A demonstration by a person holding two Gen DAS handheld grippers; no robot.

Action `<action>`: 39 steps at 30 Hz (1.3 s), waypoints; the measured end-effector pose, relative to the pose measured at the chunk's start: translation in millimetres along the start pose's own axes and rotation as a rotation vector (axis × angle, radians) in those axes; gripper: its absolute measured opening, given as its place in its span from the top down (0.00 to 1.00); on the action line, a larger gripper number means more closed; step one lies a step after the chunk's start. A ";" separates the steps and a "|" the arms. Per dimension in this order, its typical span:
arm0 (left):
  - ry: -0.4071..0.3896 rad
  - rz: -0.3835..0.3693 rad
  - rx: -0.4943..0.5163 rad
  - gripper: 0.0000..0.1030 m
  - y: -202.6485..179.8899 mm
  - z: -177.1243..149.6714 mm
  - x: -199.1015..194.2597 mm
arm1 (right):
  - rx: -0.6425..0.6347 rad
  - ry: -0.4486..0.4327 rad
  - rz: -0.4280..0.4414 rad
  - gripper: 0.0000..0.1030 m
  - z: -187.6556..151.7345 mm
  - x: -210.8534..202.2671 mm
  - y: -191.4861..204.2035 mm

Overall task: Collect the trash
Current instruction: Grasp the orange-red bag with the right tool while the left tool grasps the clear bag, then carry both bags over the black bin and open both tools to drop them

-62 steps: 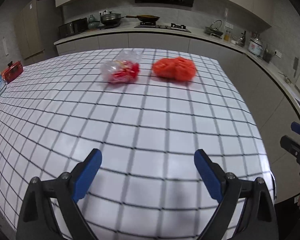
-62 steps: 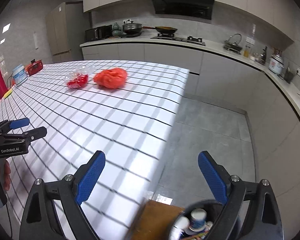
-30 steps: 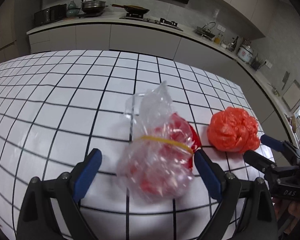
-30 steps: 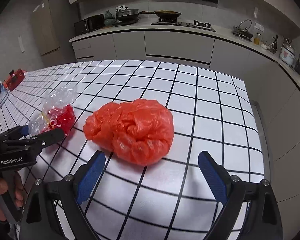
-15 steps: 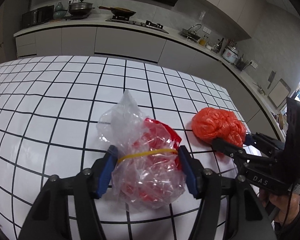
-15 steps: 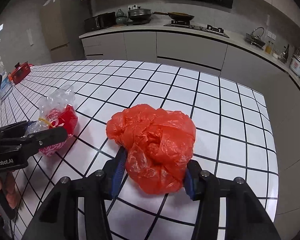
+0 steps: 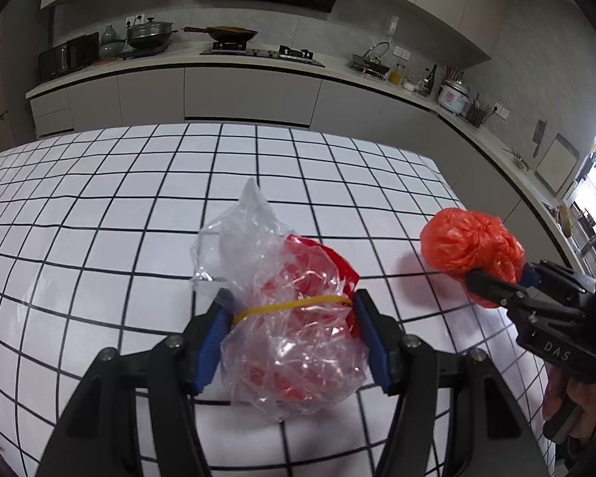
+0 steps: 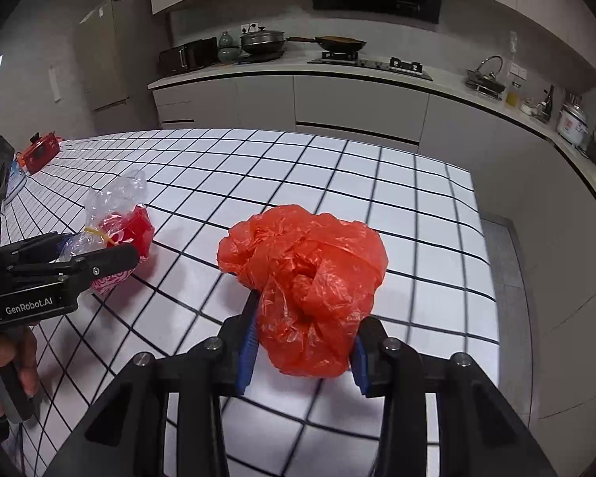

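Observation:
My left gripper (image 7: 294, 342) is shut on a clear plastic bag (image 7: 294, 318) with red trash inside and a yellow rubber band around it, held just above the white checked table (image 7: 139, 214). The bag also shows in the right wrist view (image 8: 119, 218), with the left gripper (image 8: 111, 258) around it. My right gripper (image 8: 302, 342) is shut on a crumpled orange-red plastic bag (image 8: 306, 278) and holds it above the table. That bag (image 7: 469, 246) and the right gripper (image 7: 496, 282) also show at the right of the left wrist view.
The table's right edge (image 8: 492, 278) drops to a grey floor. A red box (image 8: 39, 151) sits at the table's far left. A kitchen counter (image 7: 258, 67) with pots, a stove and a rice cooker (image 7: 453, 97) runs along the back wall.
Both grippers have moved in from the table's near edge, closed on their bags and lifted them slightly off the table. The orange bag is squeezed tighter than half a second ago.

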State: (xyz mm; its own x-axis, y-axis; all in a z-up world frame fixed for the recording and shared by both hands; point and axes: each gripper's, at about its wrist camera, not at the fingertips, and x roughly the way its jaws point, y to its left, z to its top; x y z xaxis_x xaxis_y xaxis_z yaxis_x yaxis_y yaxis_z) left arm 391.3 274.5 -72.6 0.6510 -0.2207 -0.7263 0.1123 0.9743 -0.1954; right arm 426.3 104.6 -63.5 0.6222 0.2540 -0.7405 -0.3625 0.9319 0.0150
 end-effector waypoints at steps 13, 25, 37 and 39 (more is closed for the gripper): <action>0.000 0.012 0.019 0.40 -33.9 -15.0 -19.3 | 0.036 -0.021 -0.024 0.60 -28.3 -49.9 -26.3; 0.001 -0.053 0.090 0.40 -122.2 -49.0 -37.0 | 0.106 -0.049 -0.091 0.60 -87.1 -118.7 -87.8; 0.022 -0.116 0.145 0.40 -288.4 -116.9 -50.7 | 0.157 -0.017 -0.139 0.60 -206.8 -212.3 -220.0; 0.026 -0.131 0.148 0.40 -313.6 -128.7 -51.6 | 0.157 0.005 -0.136 0.60 -230.4 -222.0 -242.7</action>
State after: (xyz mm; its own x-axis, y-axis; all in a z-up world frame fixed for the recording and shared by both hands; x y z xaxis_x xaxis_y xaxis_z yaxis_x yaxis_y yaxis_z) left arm 225.9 -25.5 -58.6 0.6045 -0.3454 -0.7179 0.3053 0.9328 -0.1917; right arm 216.3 -237.6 -57.6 0.6543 0.1224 -0.7462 -0.1629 0.9865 0.0190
